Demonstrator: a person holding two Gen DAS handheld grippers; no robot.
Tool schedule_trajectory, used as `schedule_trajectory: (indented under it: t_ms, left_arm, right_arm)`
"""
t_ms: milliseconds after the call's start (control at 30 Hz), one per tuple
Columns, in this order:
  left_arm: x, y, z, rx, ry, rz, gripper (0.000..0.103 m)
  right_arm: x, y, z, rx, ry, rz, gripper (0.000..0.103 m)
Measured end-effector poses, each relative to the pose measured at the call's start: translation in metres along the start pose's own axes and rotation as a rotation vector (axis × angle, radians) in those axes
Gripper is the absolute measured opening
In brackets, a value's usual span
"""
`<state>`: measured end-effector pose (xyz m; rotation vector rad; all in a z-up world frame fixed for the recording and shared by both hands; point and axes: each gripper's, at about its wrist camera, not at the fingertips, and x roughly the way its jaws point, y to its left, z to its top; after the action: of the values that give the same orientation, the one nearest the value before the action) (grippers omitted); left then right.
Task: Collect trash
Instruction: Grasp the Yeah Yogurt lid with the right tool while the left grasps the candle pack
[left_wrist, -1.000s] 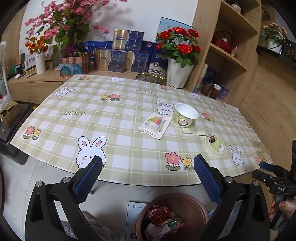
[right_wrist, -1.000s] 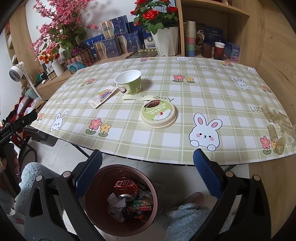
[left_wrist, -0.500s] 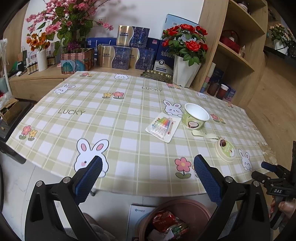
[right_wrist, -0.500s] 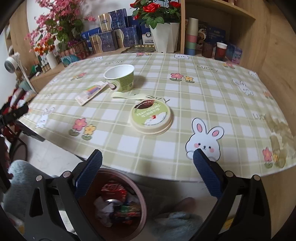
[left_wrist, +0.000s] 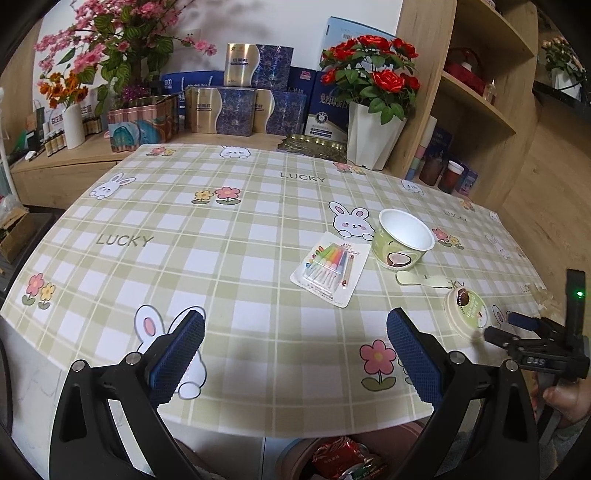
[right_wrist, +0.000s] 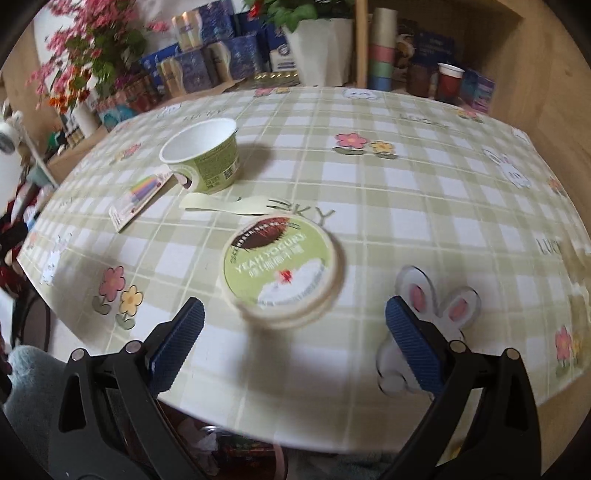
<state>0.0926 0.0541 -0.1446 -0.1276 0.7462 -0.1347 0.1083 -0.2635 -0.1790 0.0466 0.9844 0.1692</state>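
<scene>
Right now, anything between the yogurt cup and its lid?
Yes: a pale fork lies between the yogurt cup and the lid, clearest in the right wrist view.

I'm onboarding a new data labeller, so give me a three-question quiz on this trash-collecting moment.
1. True or false: the right gripper is shut on the yogurt lid.
2. What lies between the yogurt cup and the lid? A) candle pack B) plastic spoon C) red cup
3. Name the flat pack left of the yogurt cup in the left wrist view.

Key: 1 false, it is open, short of the lid. 2 B, the plastic spoon. 3 The candle pack.
</scene>
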Motion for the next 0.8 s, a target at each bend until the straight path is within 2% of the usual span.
schedule_trajectory:
  t_ms: [133,267,333,533,567,633,800]
  left_arm:
    - [0.013,-0.003,0.003,0.026,0.020,-0.005,0.097]
    - [0.028,-0.005,0.005,0.047,0.045,-0.013,0.097]
    - [0.036,-0.005,0.006,0.051,0.061,-0.019,0.097]
    - [0.054,-0.009,0.012,0.080,0.083,-0.051,0.096]
    - [0.056,-0.010,0.014,0.082,0.085,-0.058,0.094]
    - [0.065,-0.012,0.018,0.093,0.099,-0.073,0.080]
    - [0.093,-0.019,0.034,0.125,0.136,-0.119,0.059]
  right_arm:
    - [0.022,0.010,0.011,-0.050,0.013,-0.021,0.097]
    - [0.038,0.009,0.018,-0.037,0.024,-0.019,0.096]
    - [0.043,0.012,0.019,-0.054,0.027,-0.015,0.088]
    - [0.040,0.017,0.016,-0.077,0.000,0.002,0.086]
    - [0.038,0.017,0.016,-0.081,-0.008,0.004,0.086]
    - [0.034,0.018,0.016,-0.084,-0.022,0.009,0.085]
    - [0.028,0.018,0.018,-0.059,-0.042,0.026,0.085]
